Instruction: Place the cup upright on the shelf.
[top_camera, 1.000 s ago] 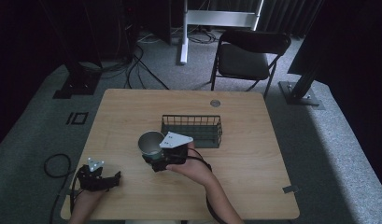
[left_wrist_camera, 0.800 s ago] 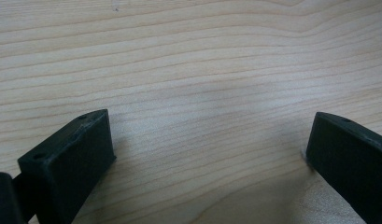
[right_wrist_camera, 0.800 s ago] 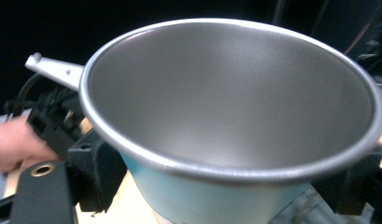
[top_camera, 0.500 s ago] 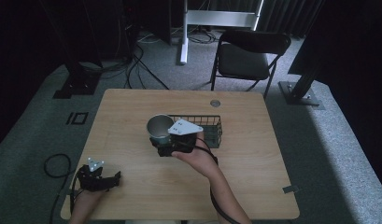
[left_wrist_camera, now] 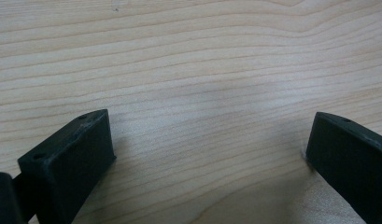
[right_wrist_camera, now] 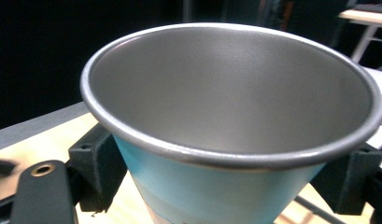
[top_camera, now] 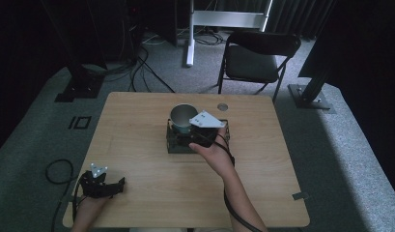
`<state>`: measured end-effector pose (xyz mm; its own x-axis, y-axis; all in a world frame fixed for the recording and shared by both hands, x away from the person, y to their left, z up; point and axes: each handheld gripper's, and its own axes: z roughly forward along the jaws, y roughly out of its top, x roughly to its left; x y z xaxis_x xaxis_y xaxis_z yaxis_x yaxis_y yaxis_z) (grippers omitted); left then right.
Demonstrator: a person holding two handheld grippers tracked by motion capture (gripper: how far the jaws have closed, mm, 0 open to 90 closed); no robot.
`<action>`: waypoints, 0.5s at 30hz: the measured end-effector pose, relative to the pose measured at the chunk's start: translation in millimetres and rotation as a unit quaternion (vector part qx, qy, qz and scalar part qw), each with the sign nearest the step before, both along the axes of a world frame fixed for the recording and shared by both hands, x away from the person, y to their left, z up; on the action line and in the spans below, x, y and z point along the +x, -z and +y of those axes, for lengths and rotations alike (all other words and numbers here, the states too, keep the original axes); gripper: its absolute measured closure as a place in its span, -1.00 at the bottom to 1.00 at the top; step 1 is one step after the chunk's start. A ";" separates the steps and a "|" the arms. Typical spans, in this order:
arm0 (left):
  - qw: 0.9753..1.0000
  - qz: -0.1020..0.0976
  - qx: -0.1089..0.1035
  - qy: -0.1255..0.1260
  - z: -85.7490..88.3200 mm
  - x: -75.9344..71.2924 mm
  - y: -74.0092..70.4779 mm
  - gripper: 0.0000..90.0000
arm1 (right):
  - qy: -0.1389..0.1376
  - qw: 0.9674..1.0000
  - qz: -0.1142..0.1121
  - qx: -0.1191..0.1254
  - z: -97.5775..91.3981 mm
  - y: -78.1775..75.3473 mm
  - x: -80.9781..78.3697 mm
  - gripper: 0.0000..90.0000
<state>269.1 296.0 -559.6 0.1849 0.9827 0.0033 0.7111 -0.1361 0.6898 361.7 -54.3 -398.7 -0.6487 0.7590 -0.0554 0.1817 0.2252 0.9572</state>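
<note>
Your right gripper [top_camera: 185,134] is clamping the metal cup [top_camera: 182,117] over the wire basket [top_camera: 172,144]; your left gripper [top_camera: 119,185], at seven o'clock, is gaping wide, empty.

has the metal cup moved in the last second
Yes. The metal cup, clamped in the right gripper, went away from the person and now hangs over the wire basket.
</note>
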 end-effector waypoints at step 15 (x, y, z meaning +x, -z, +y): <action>1.000 0.000 0.000 -0.001 -0.1 0.0 0.1 -0.97 | 0.121 0.993 0.002 -0.007 -36.6 16.9 24.9 -0.65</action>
<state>269.1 295.9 -559.7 0.1838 0.9830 0.0026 0.7108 -0.1347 0.6904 386.6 -90.9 -415.5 -0.4472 0.8920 -0.0654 0.2356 0.1880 0.9535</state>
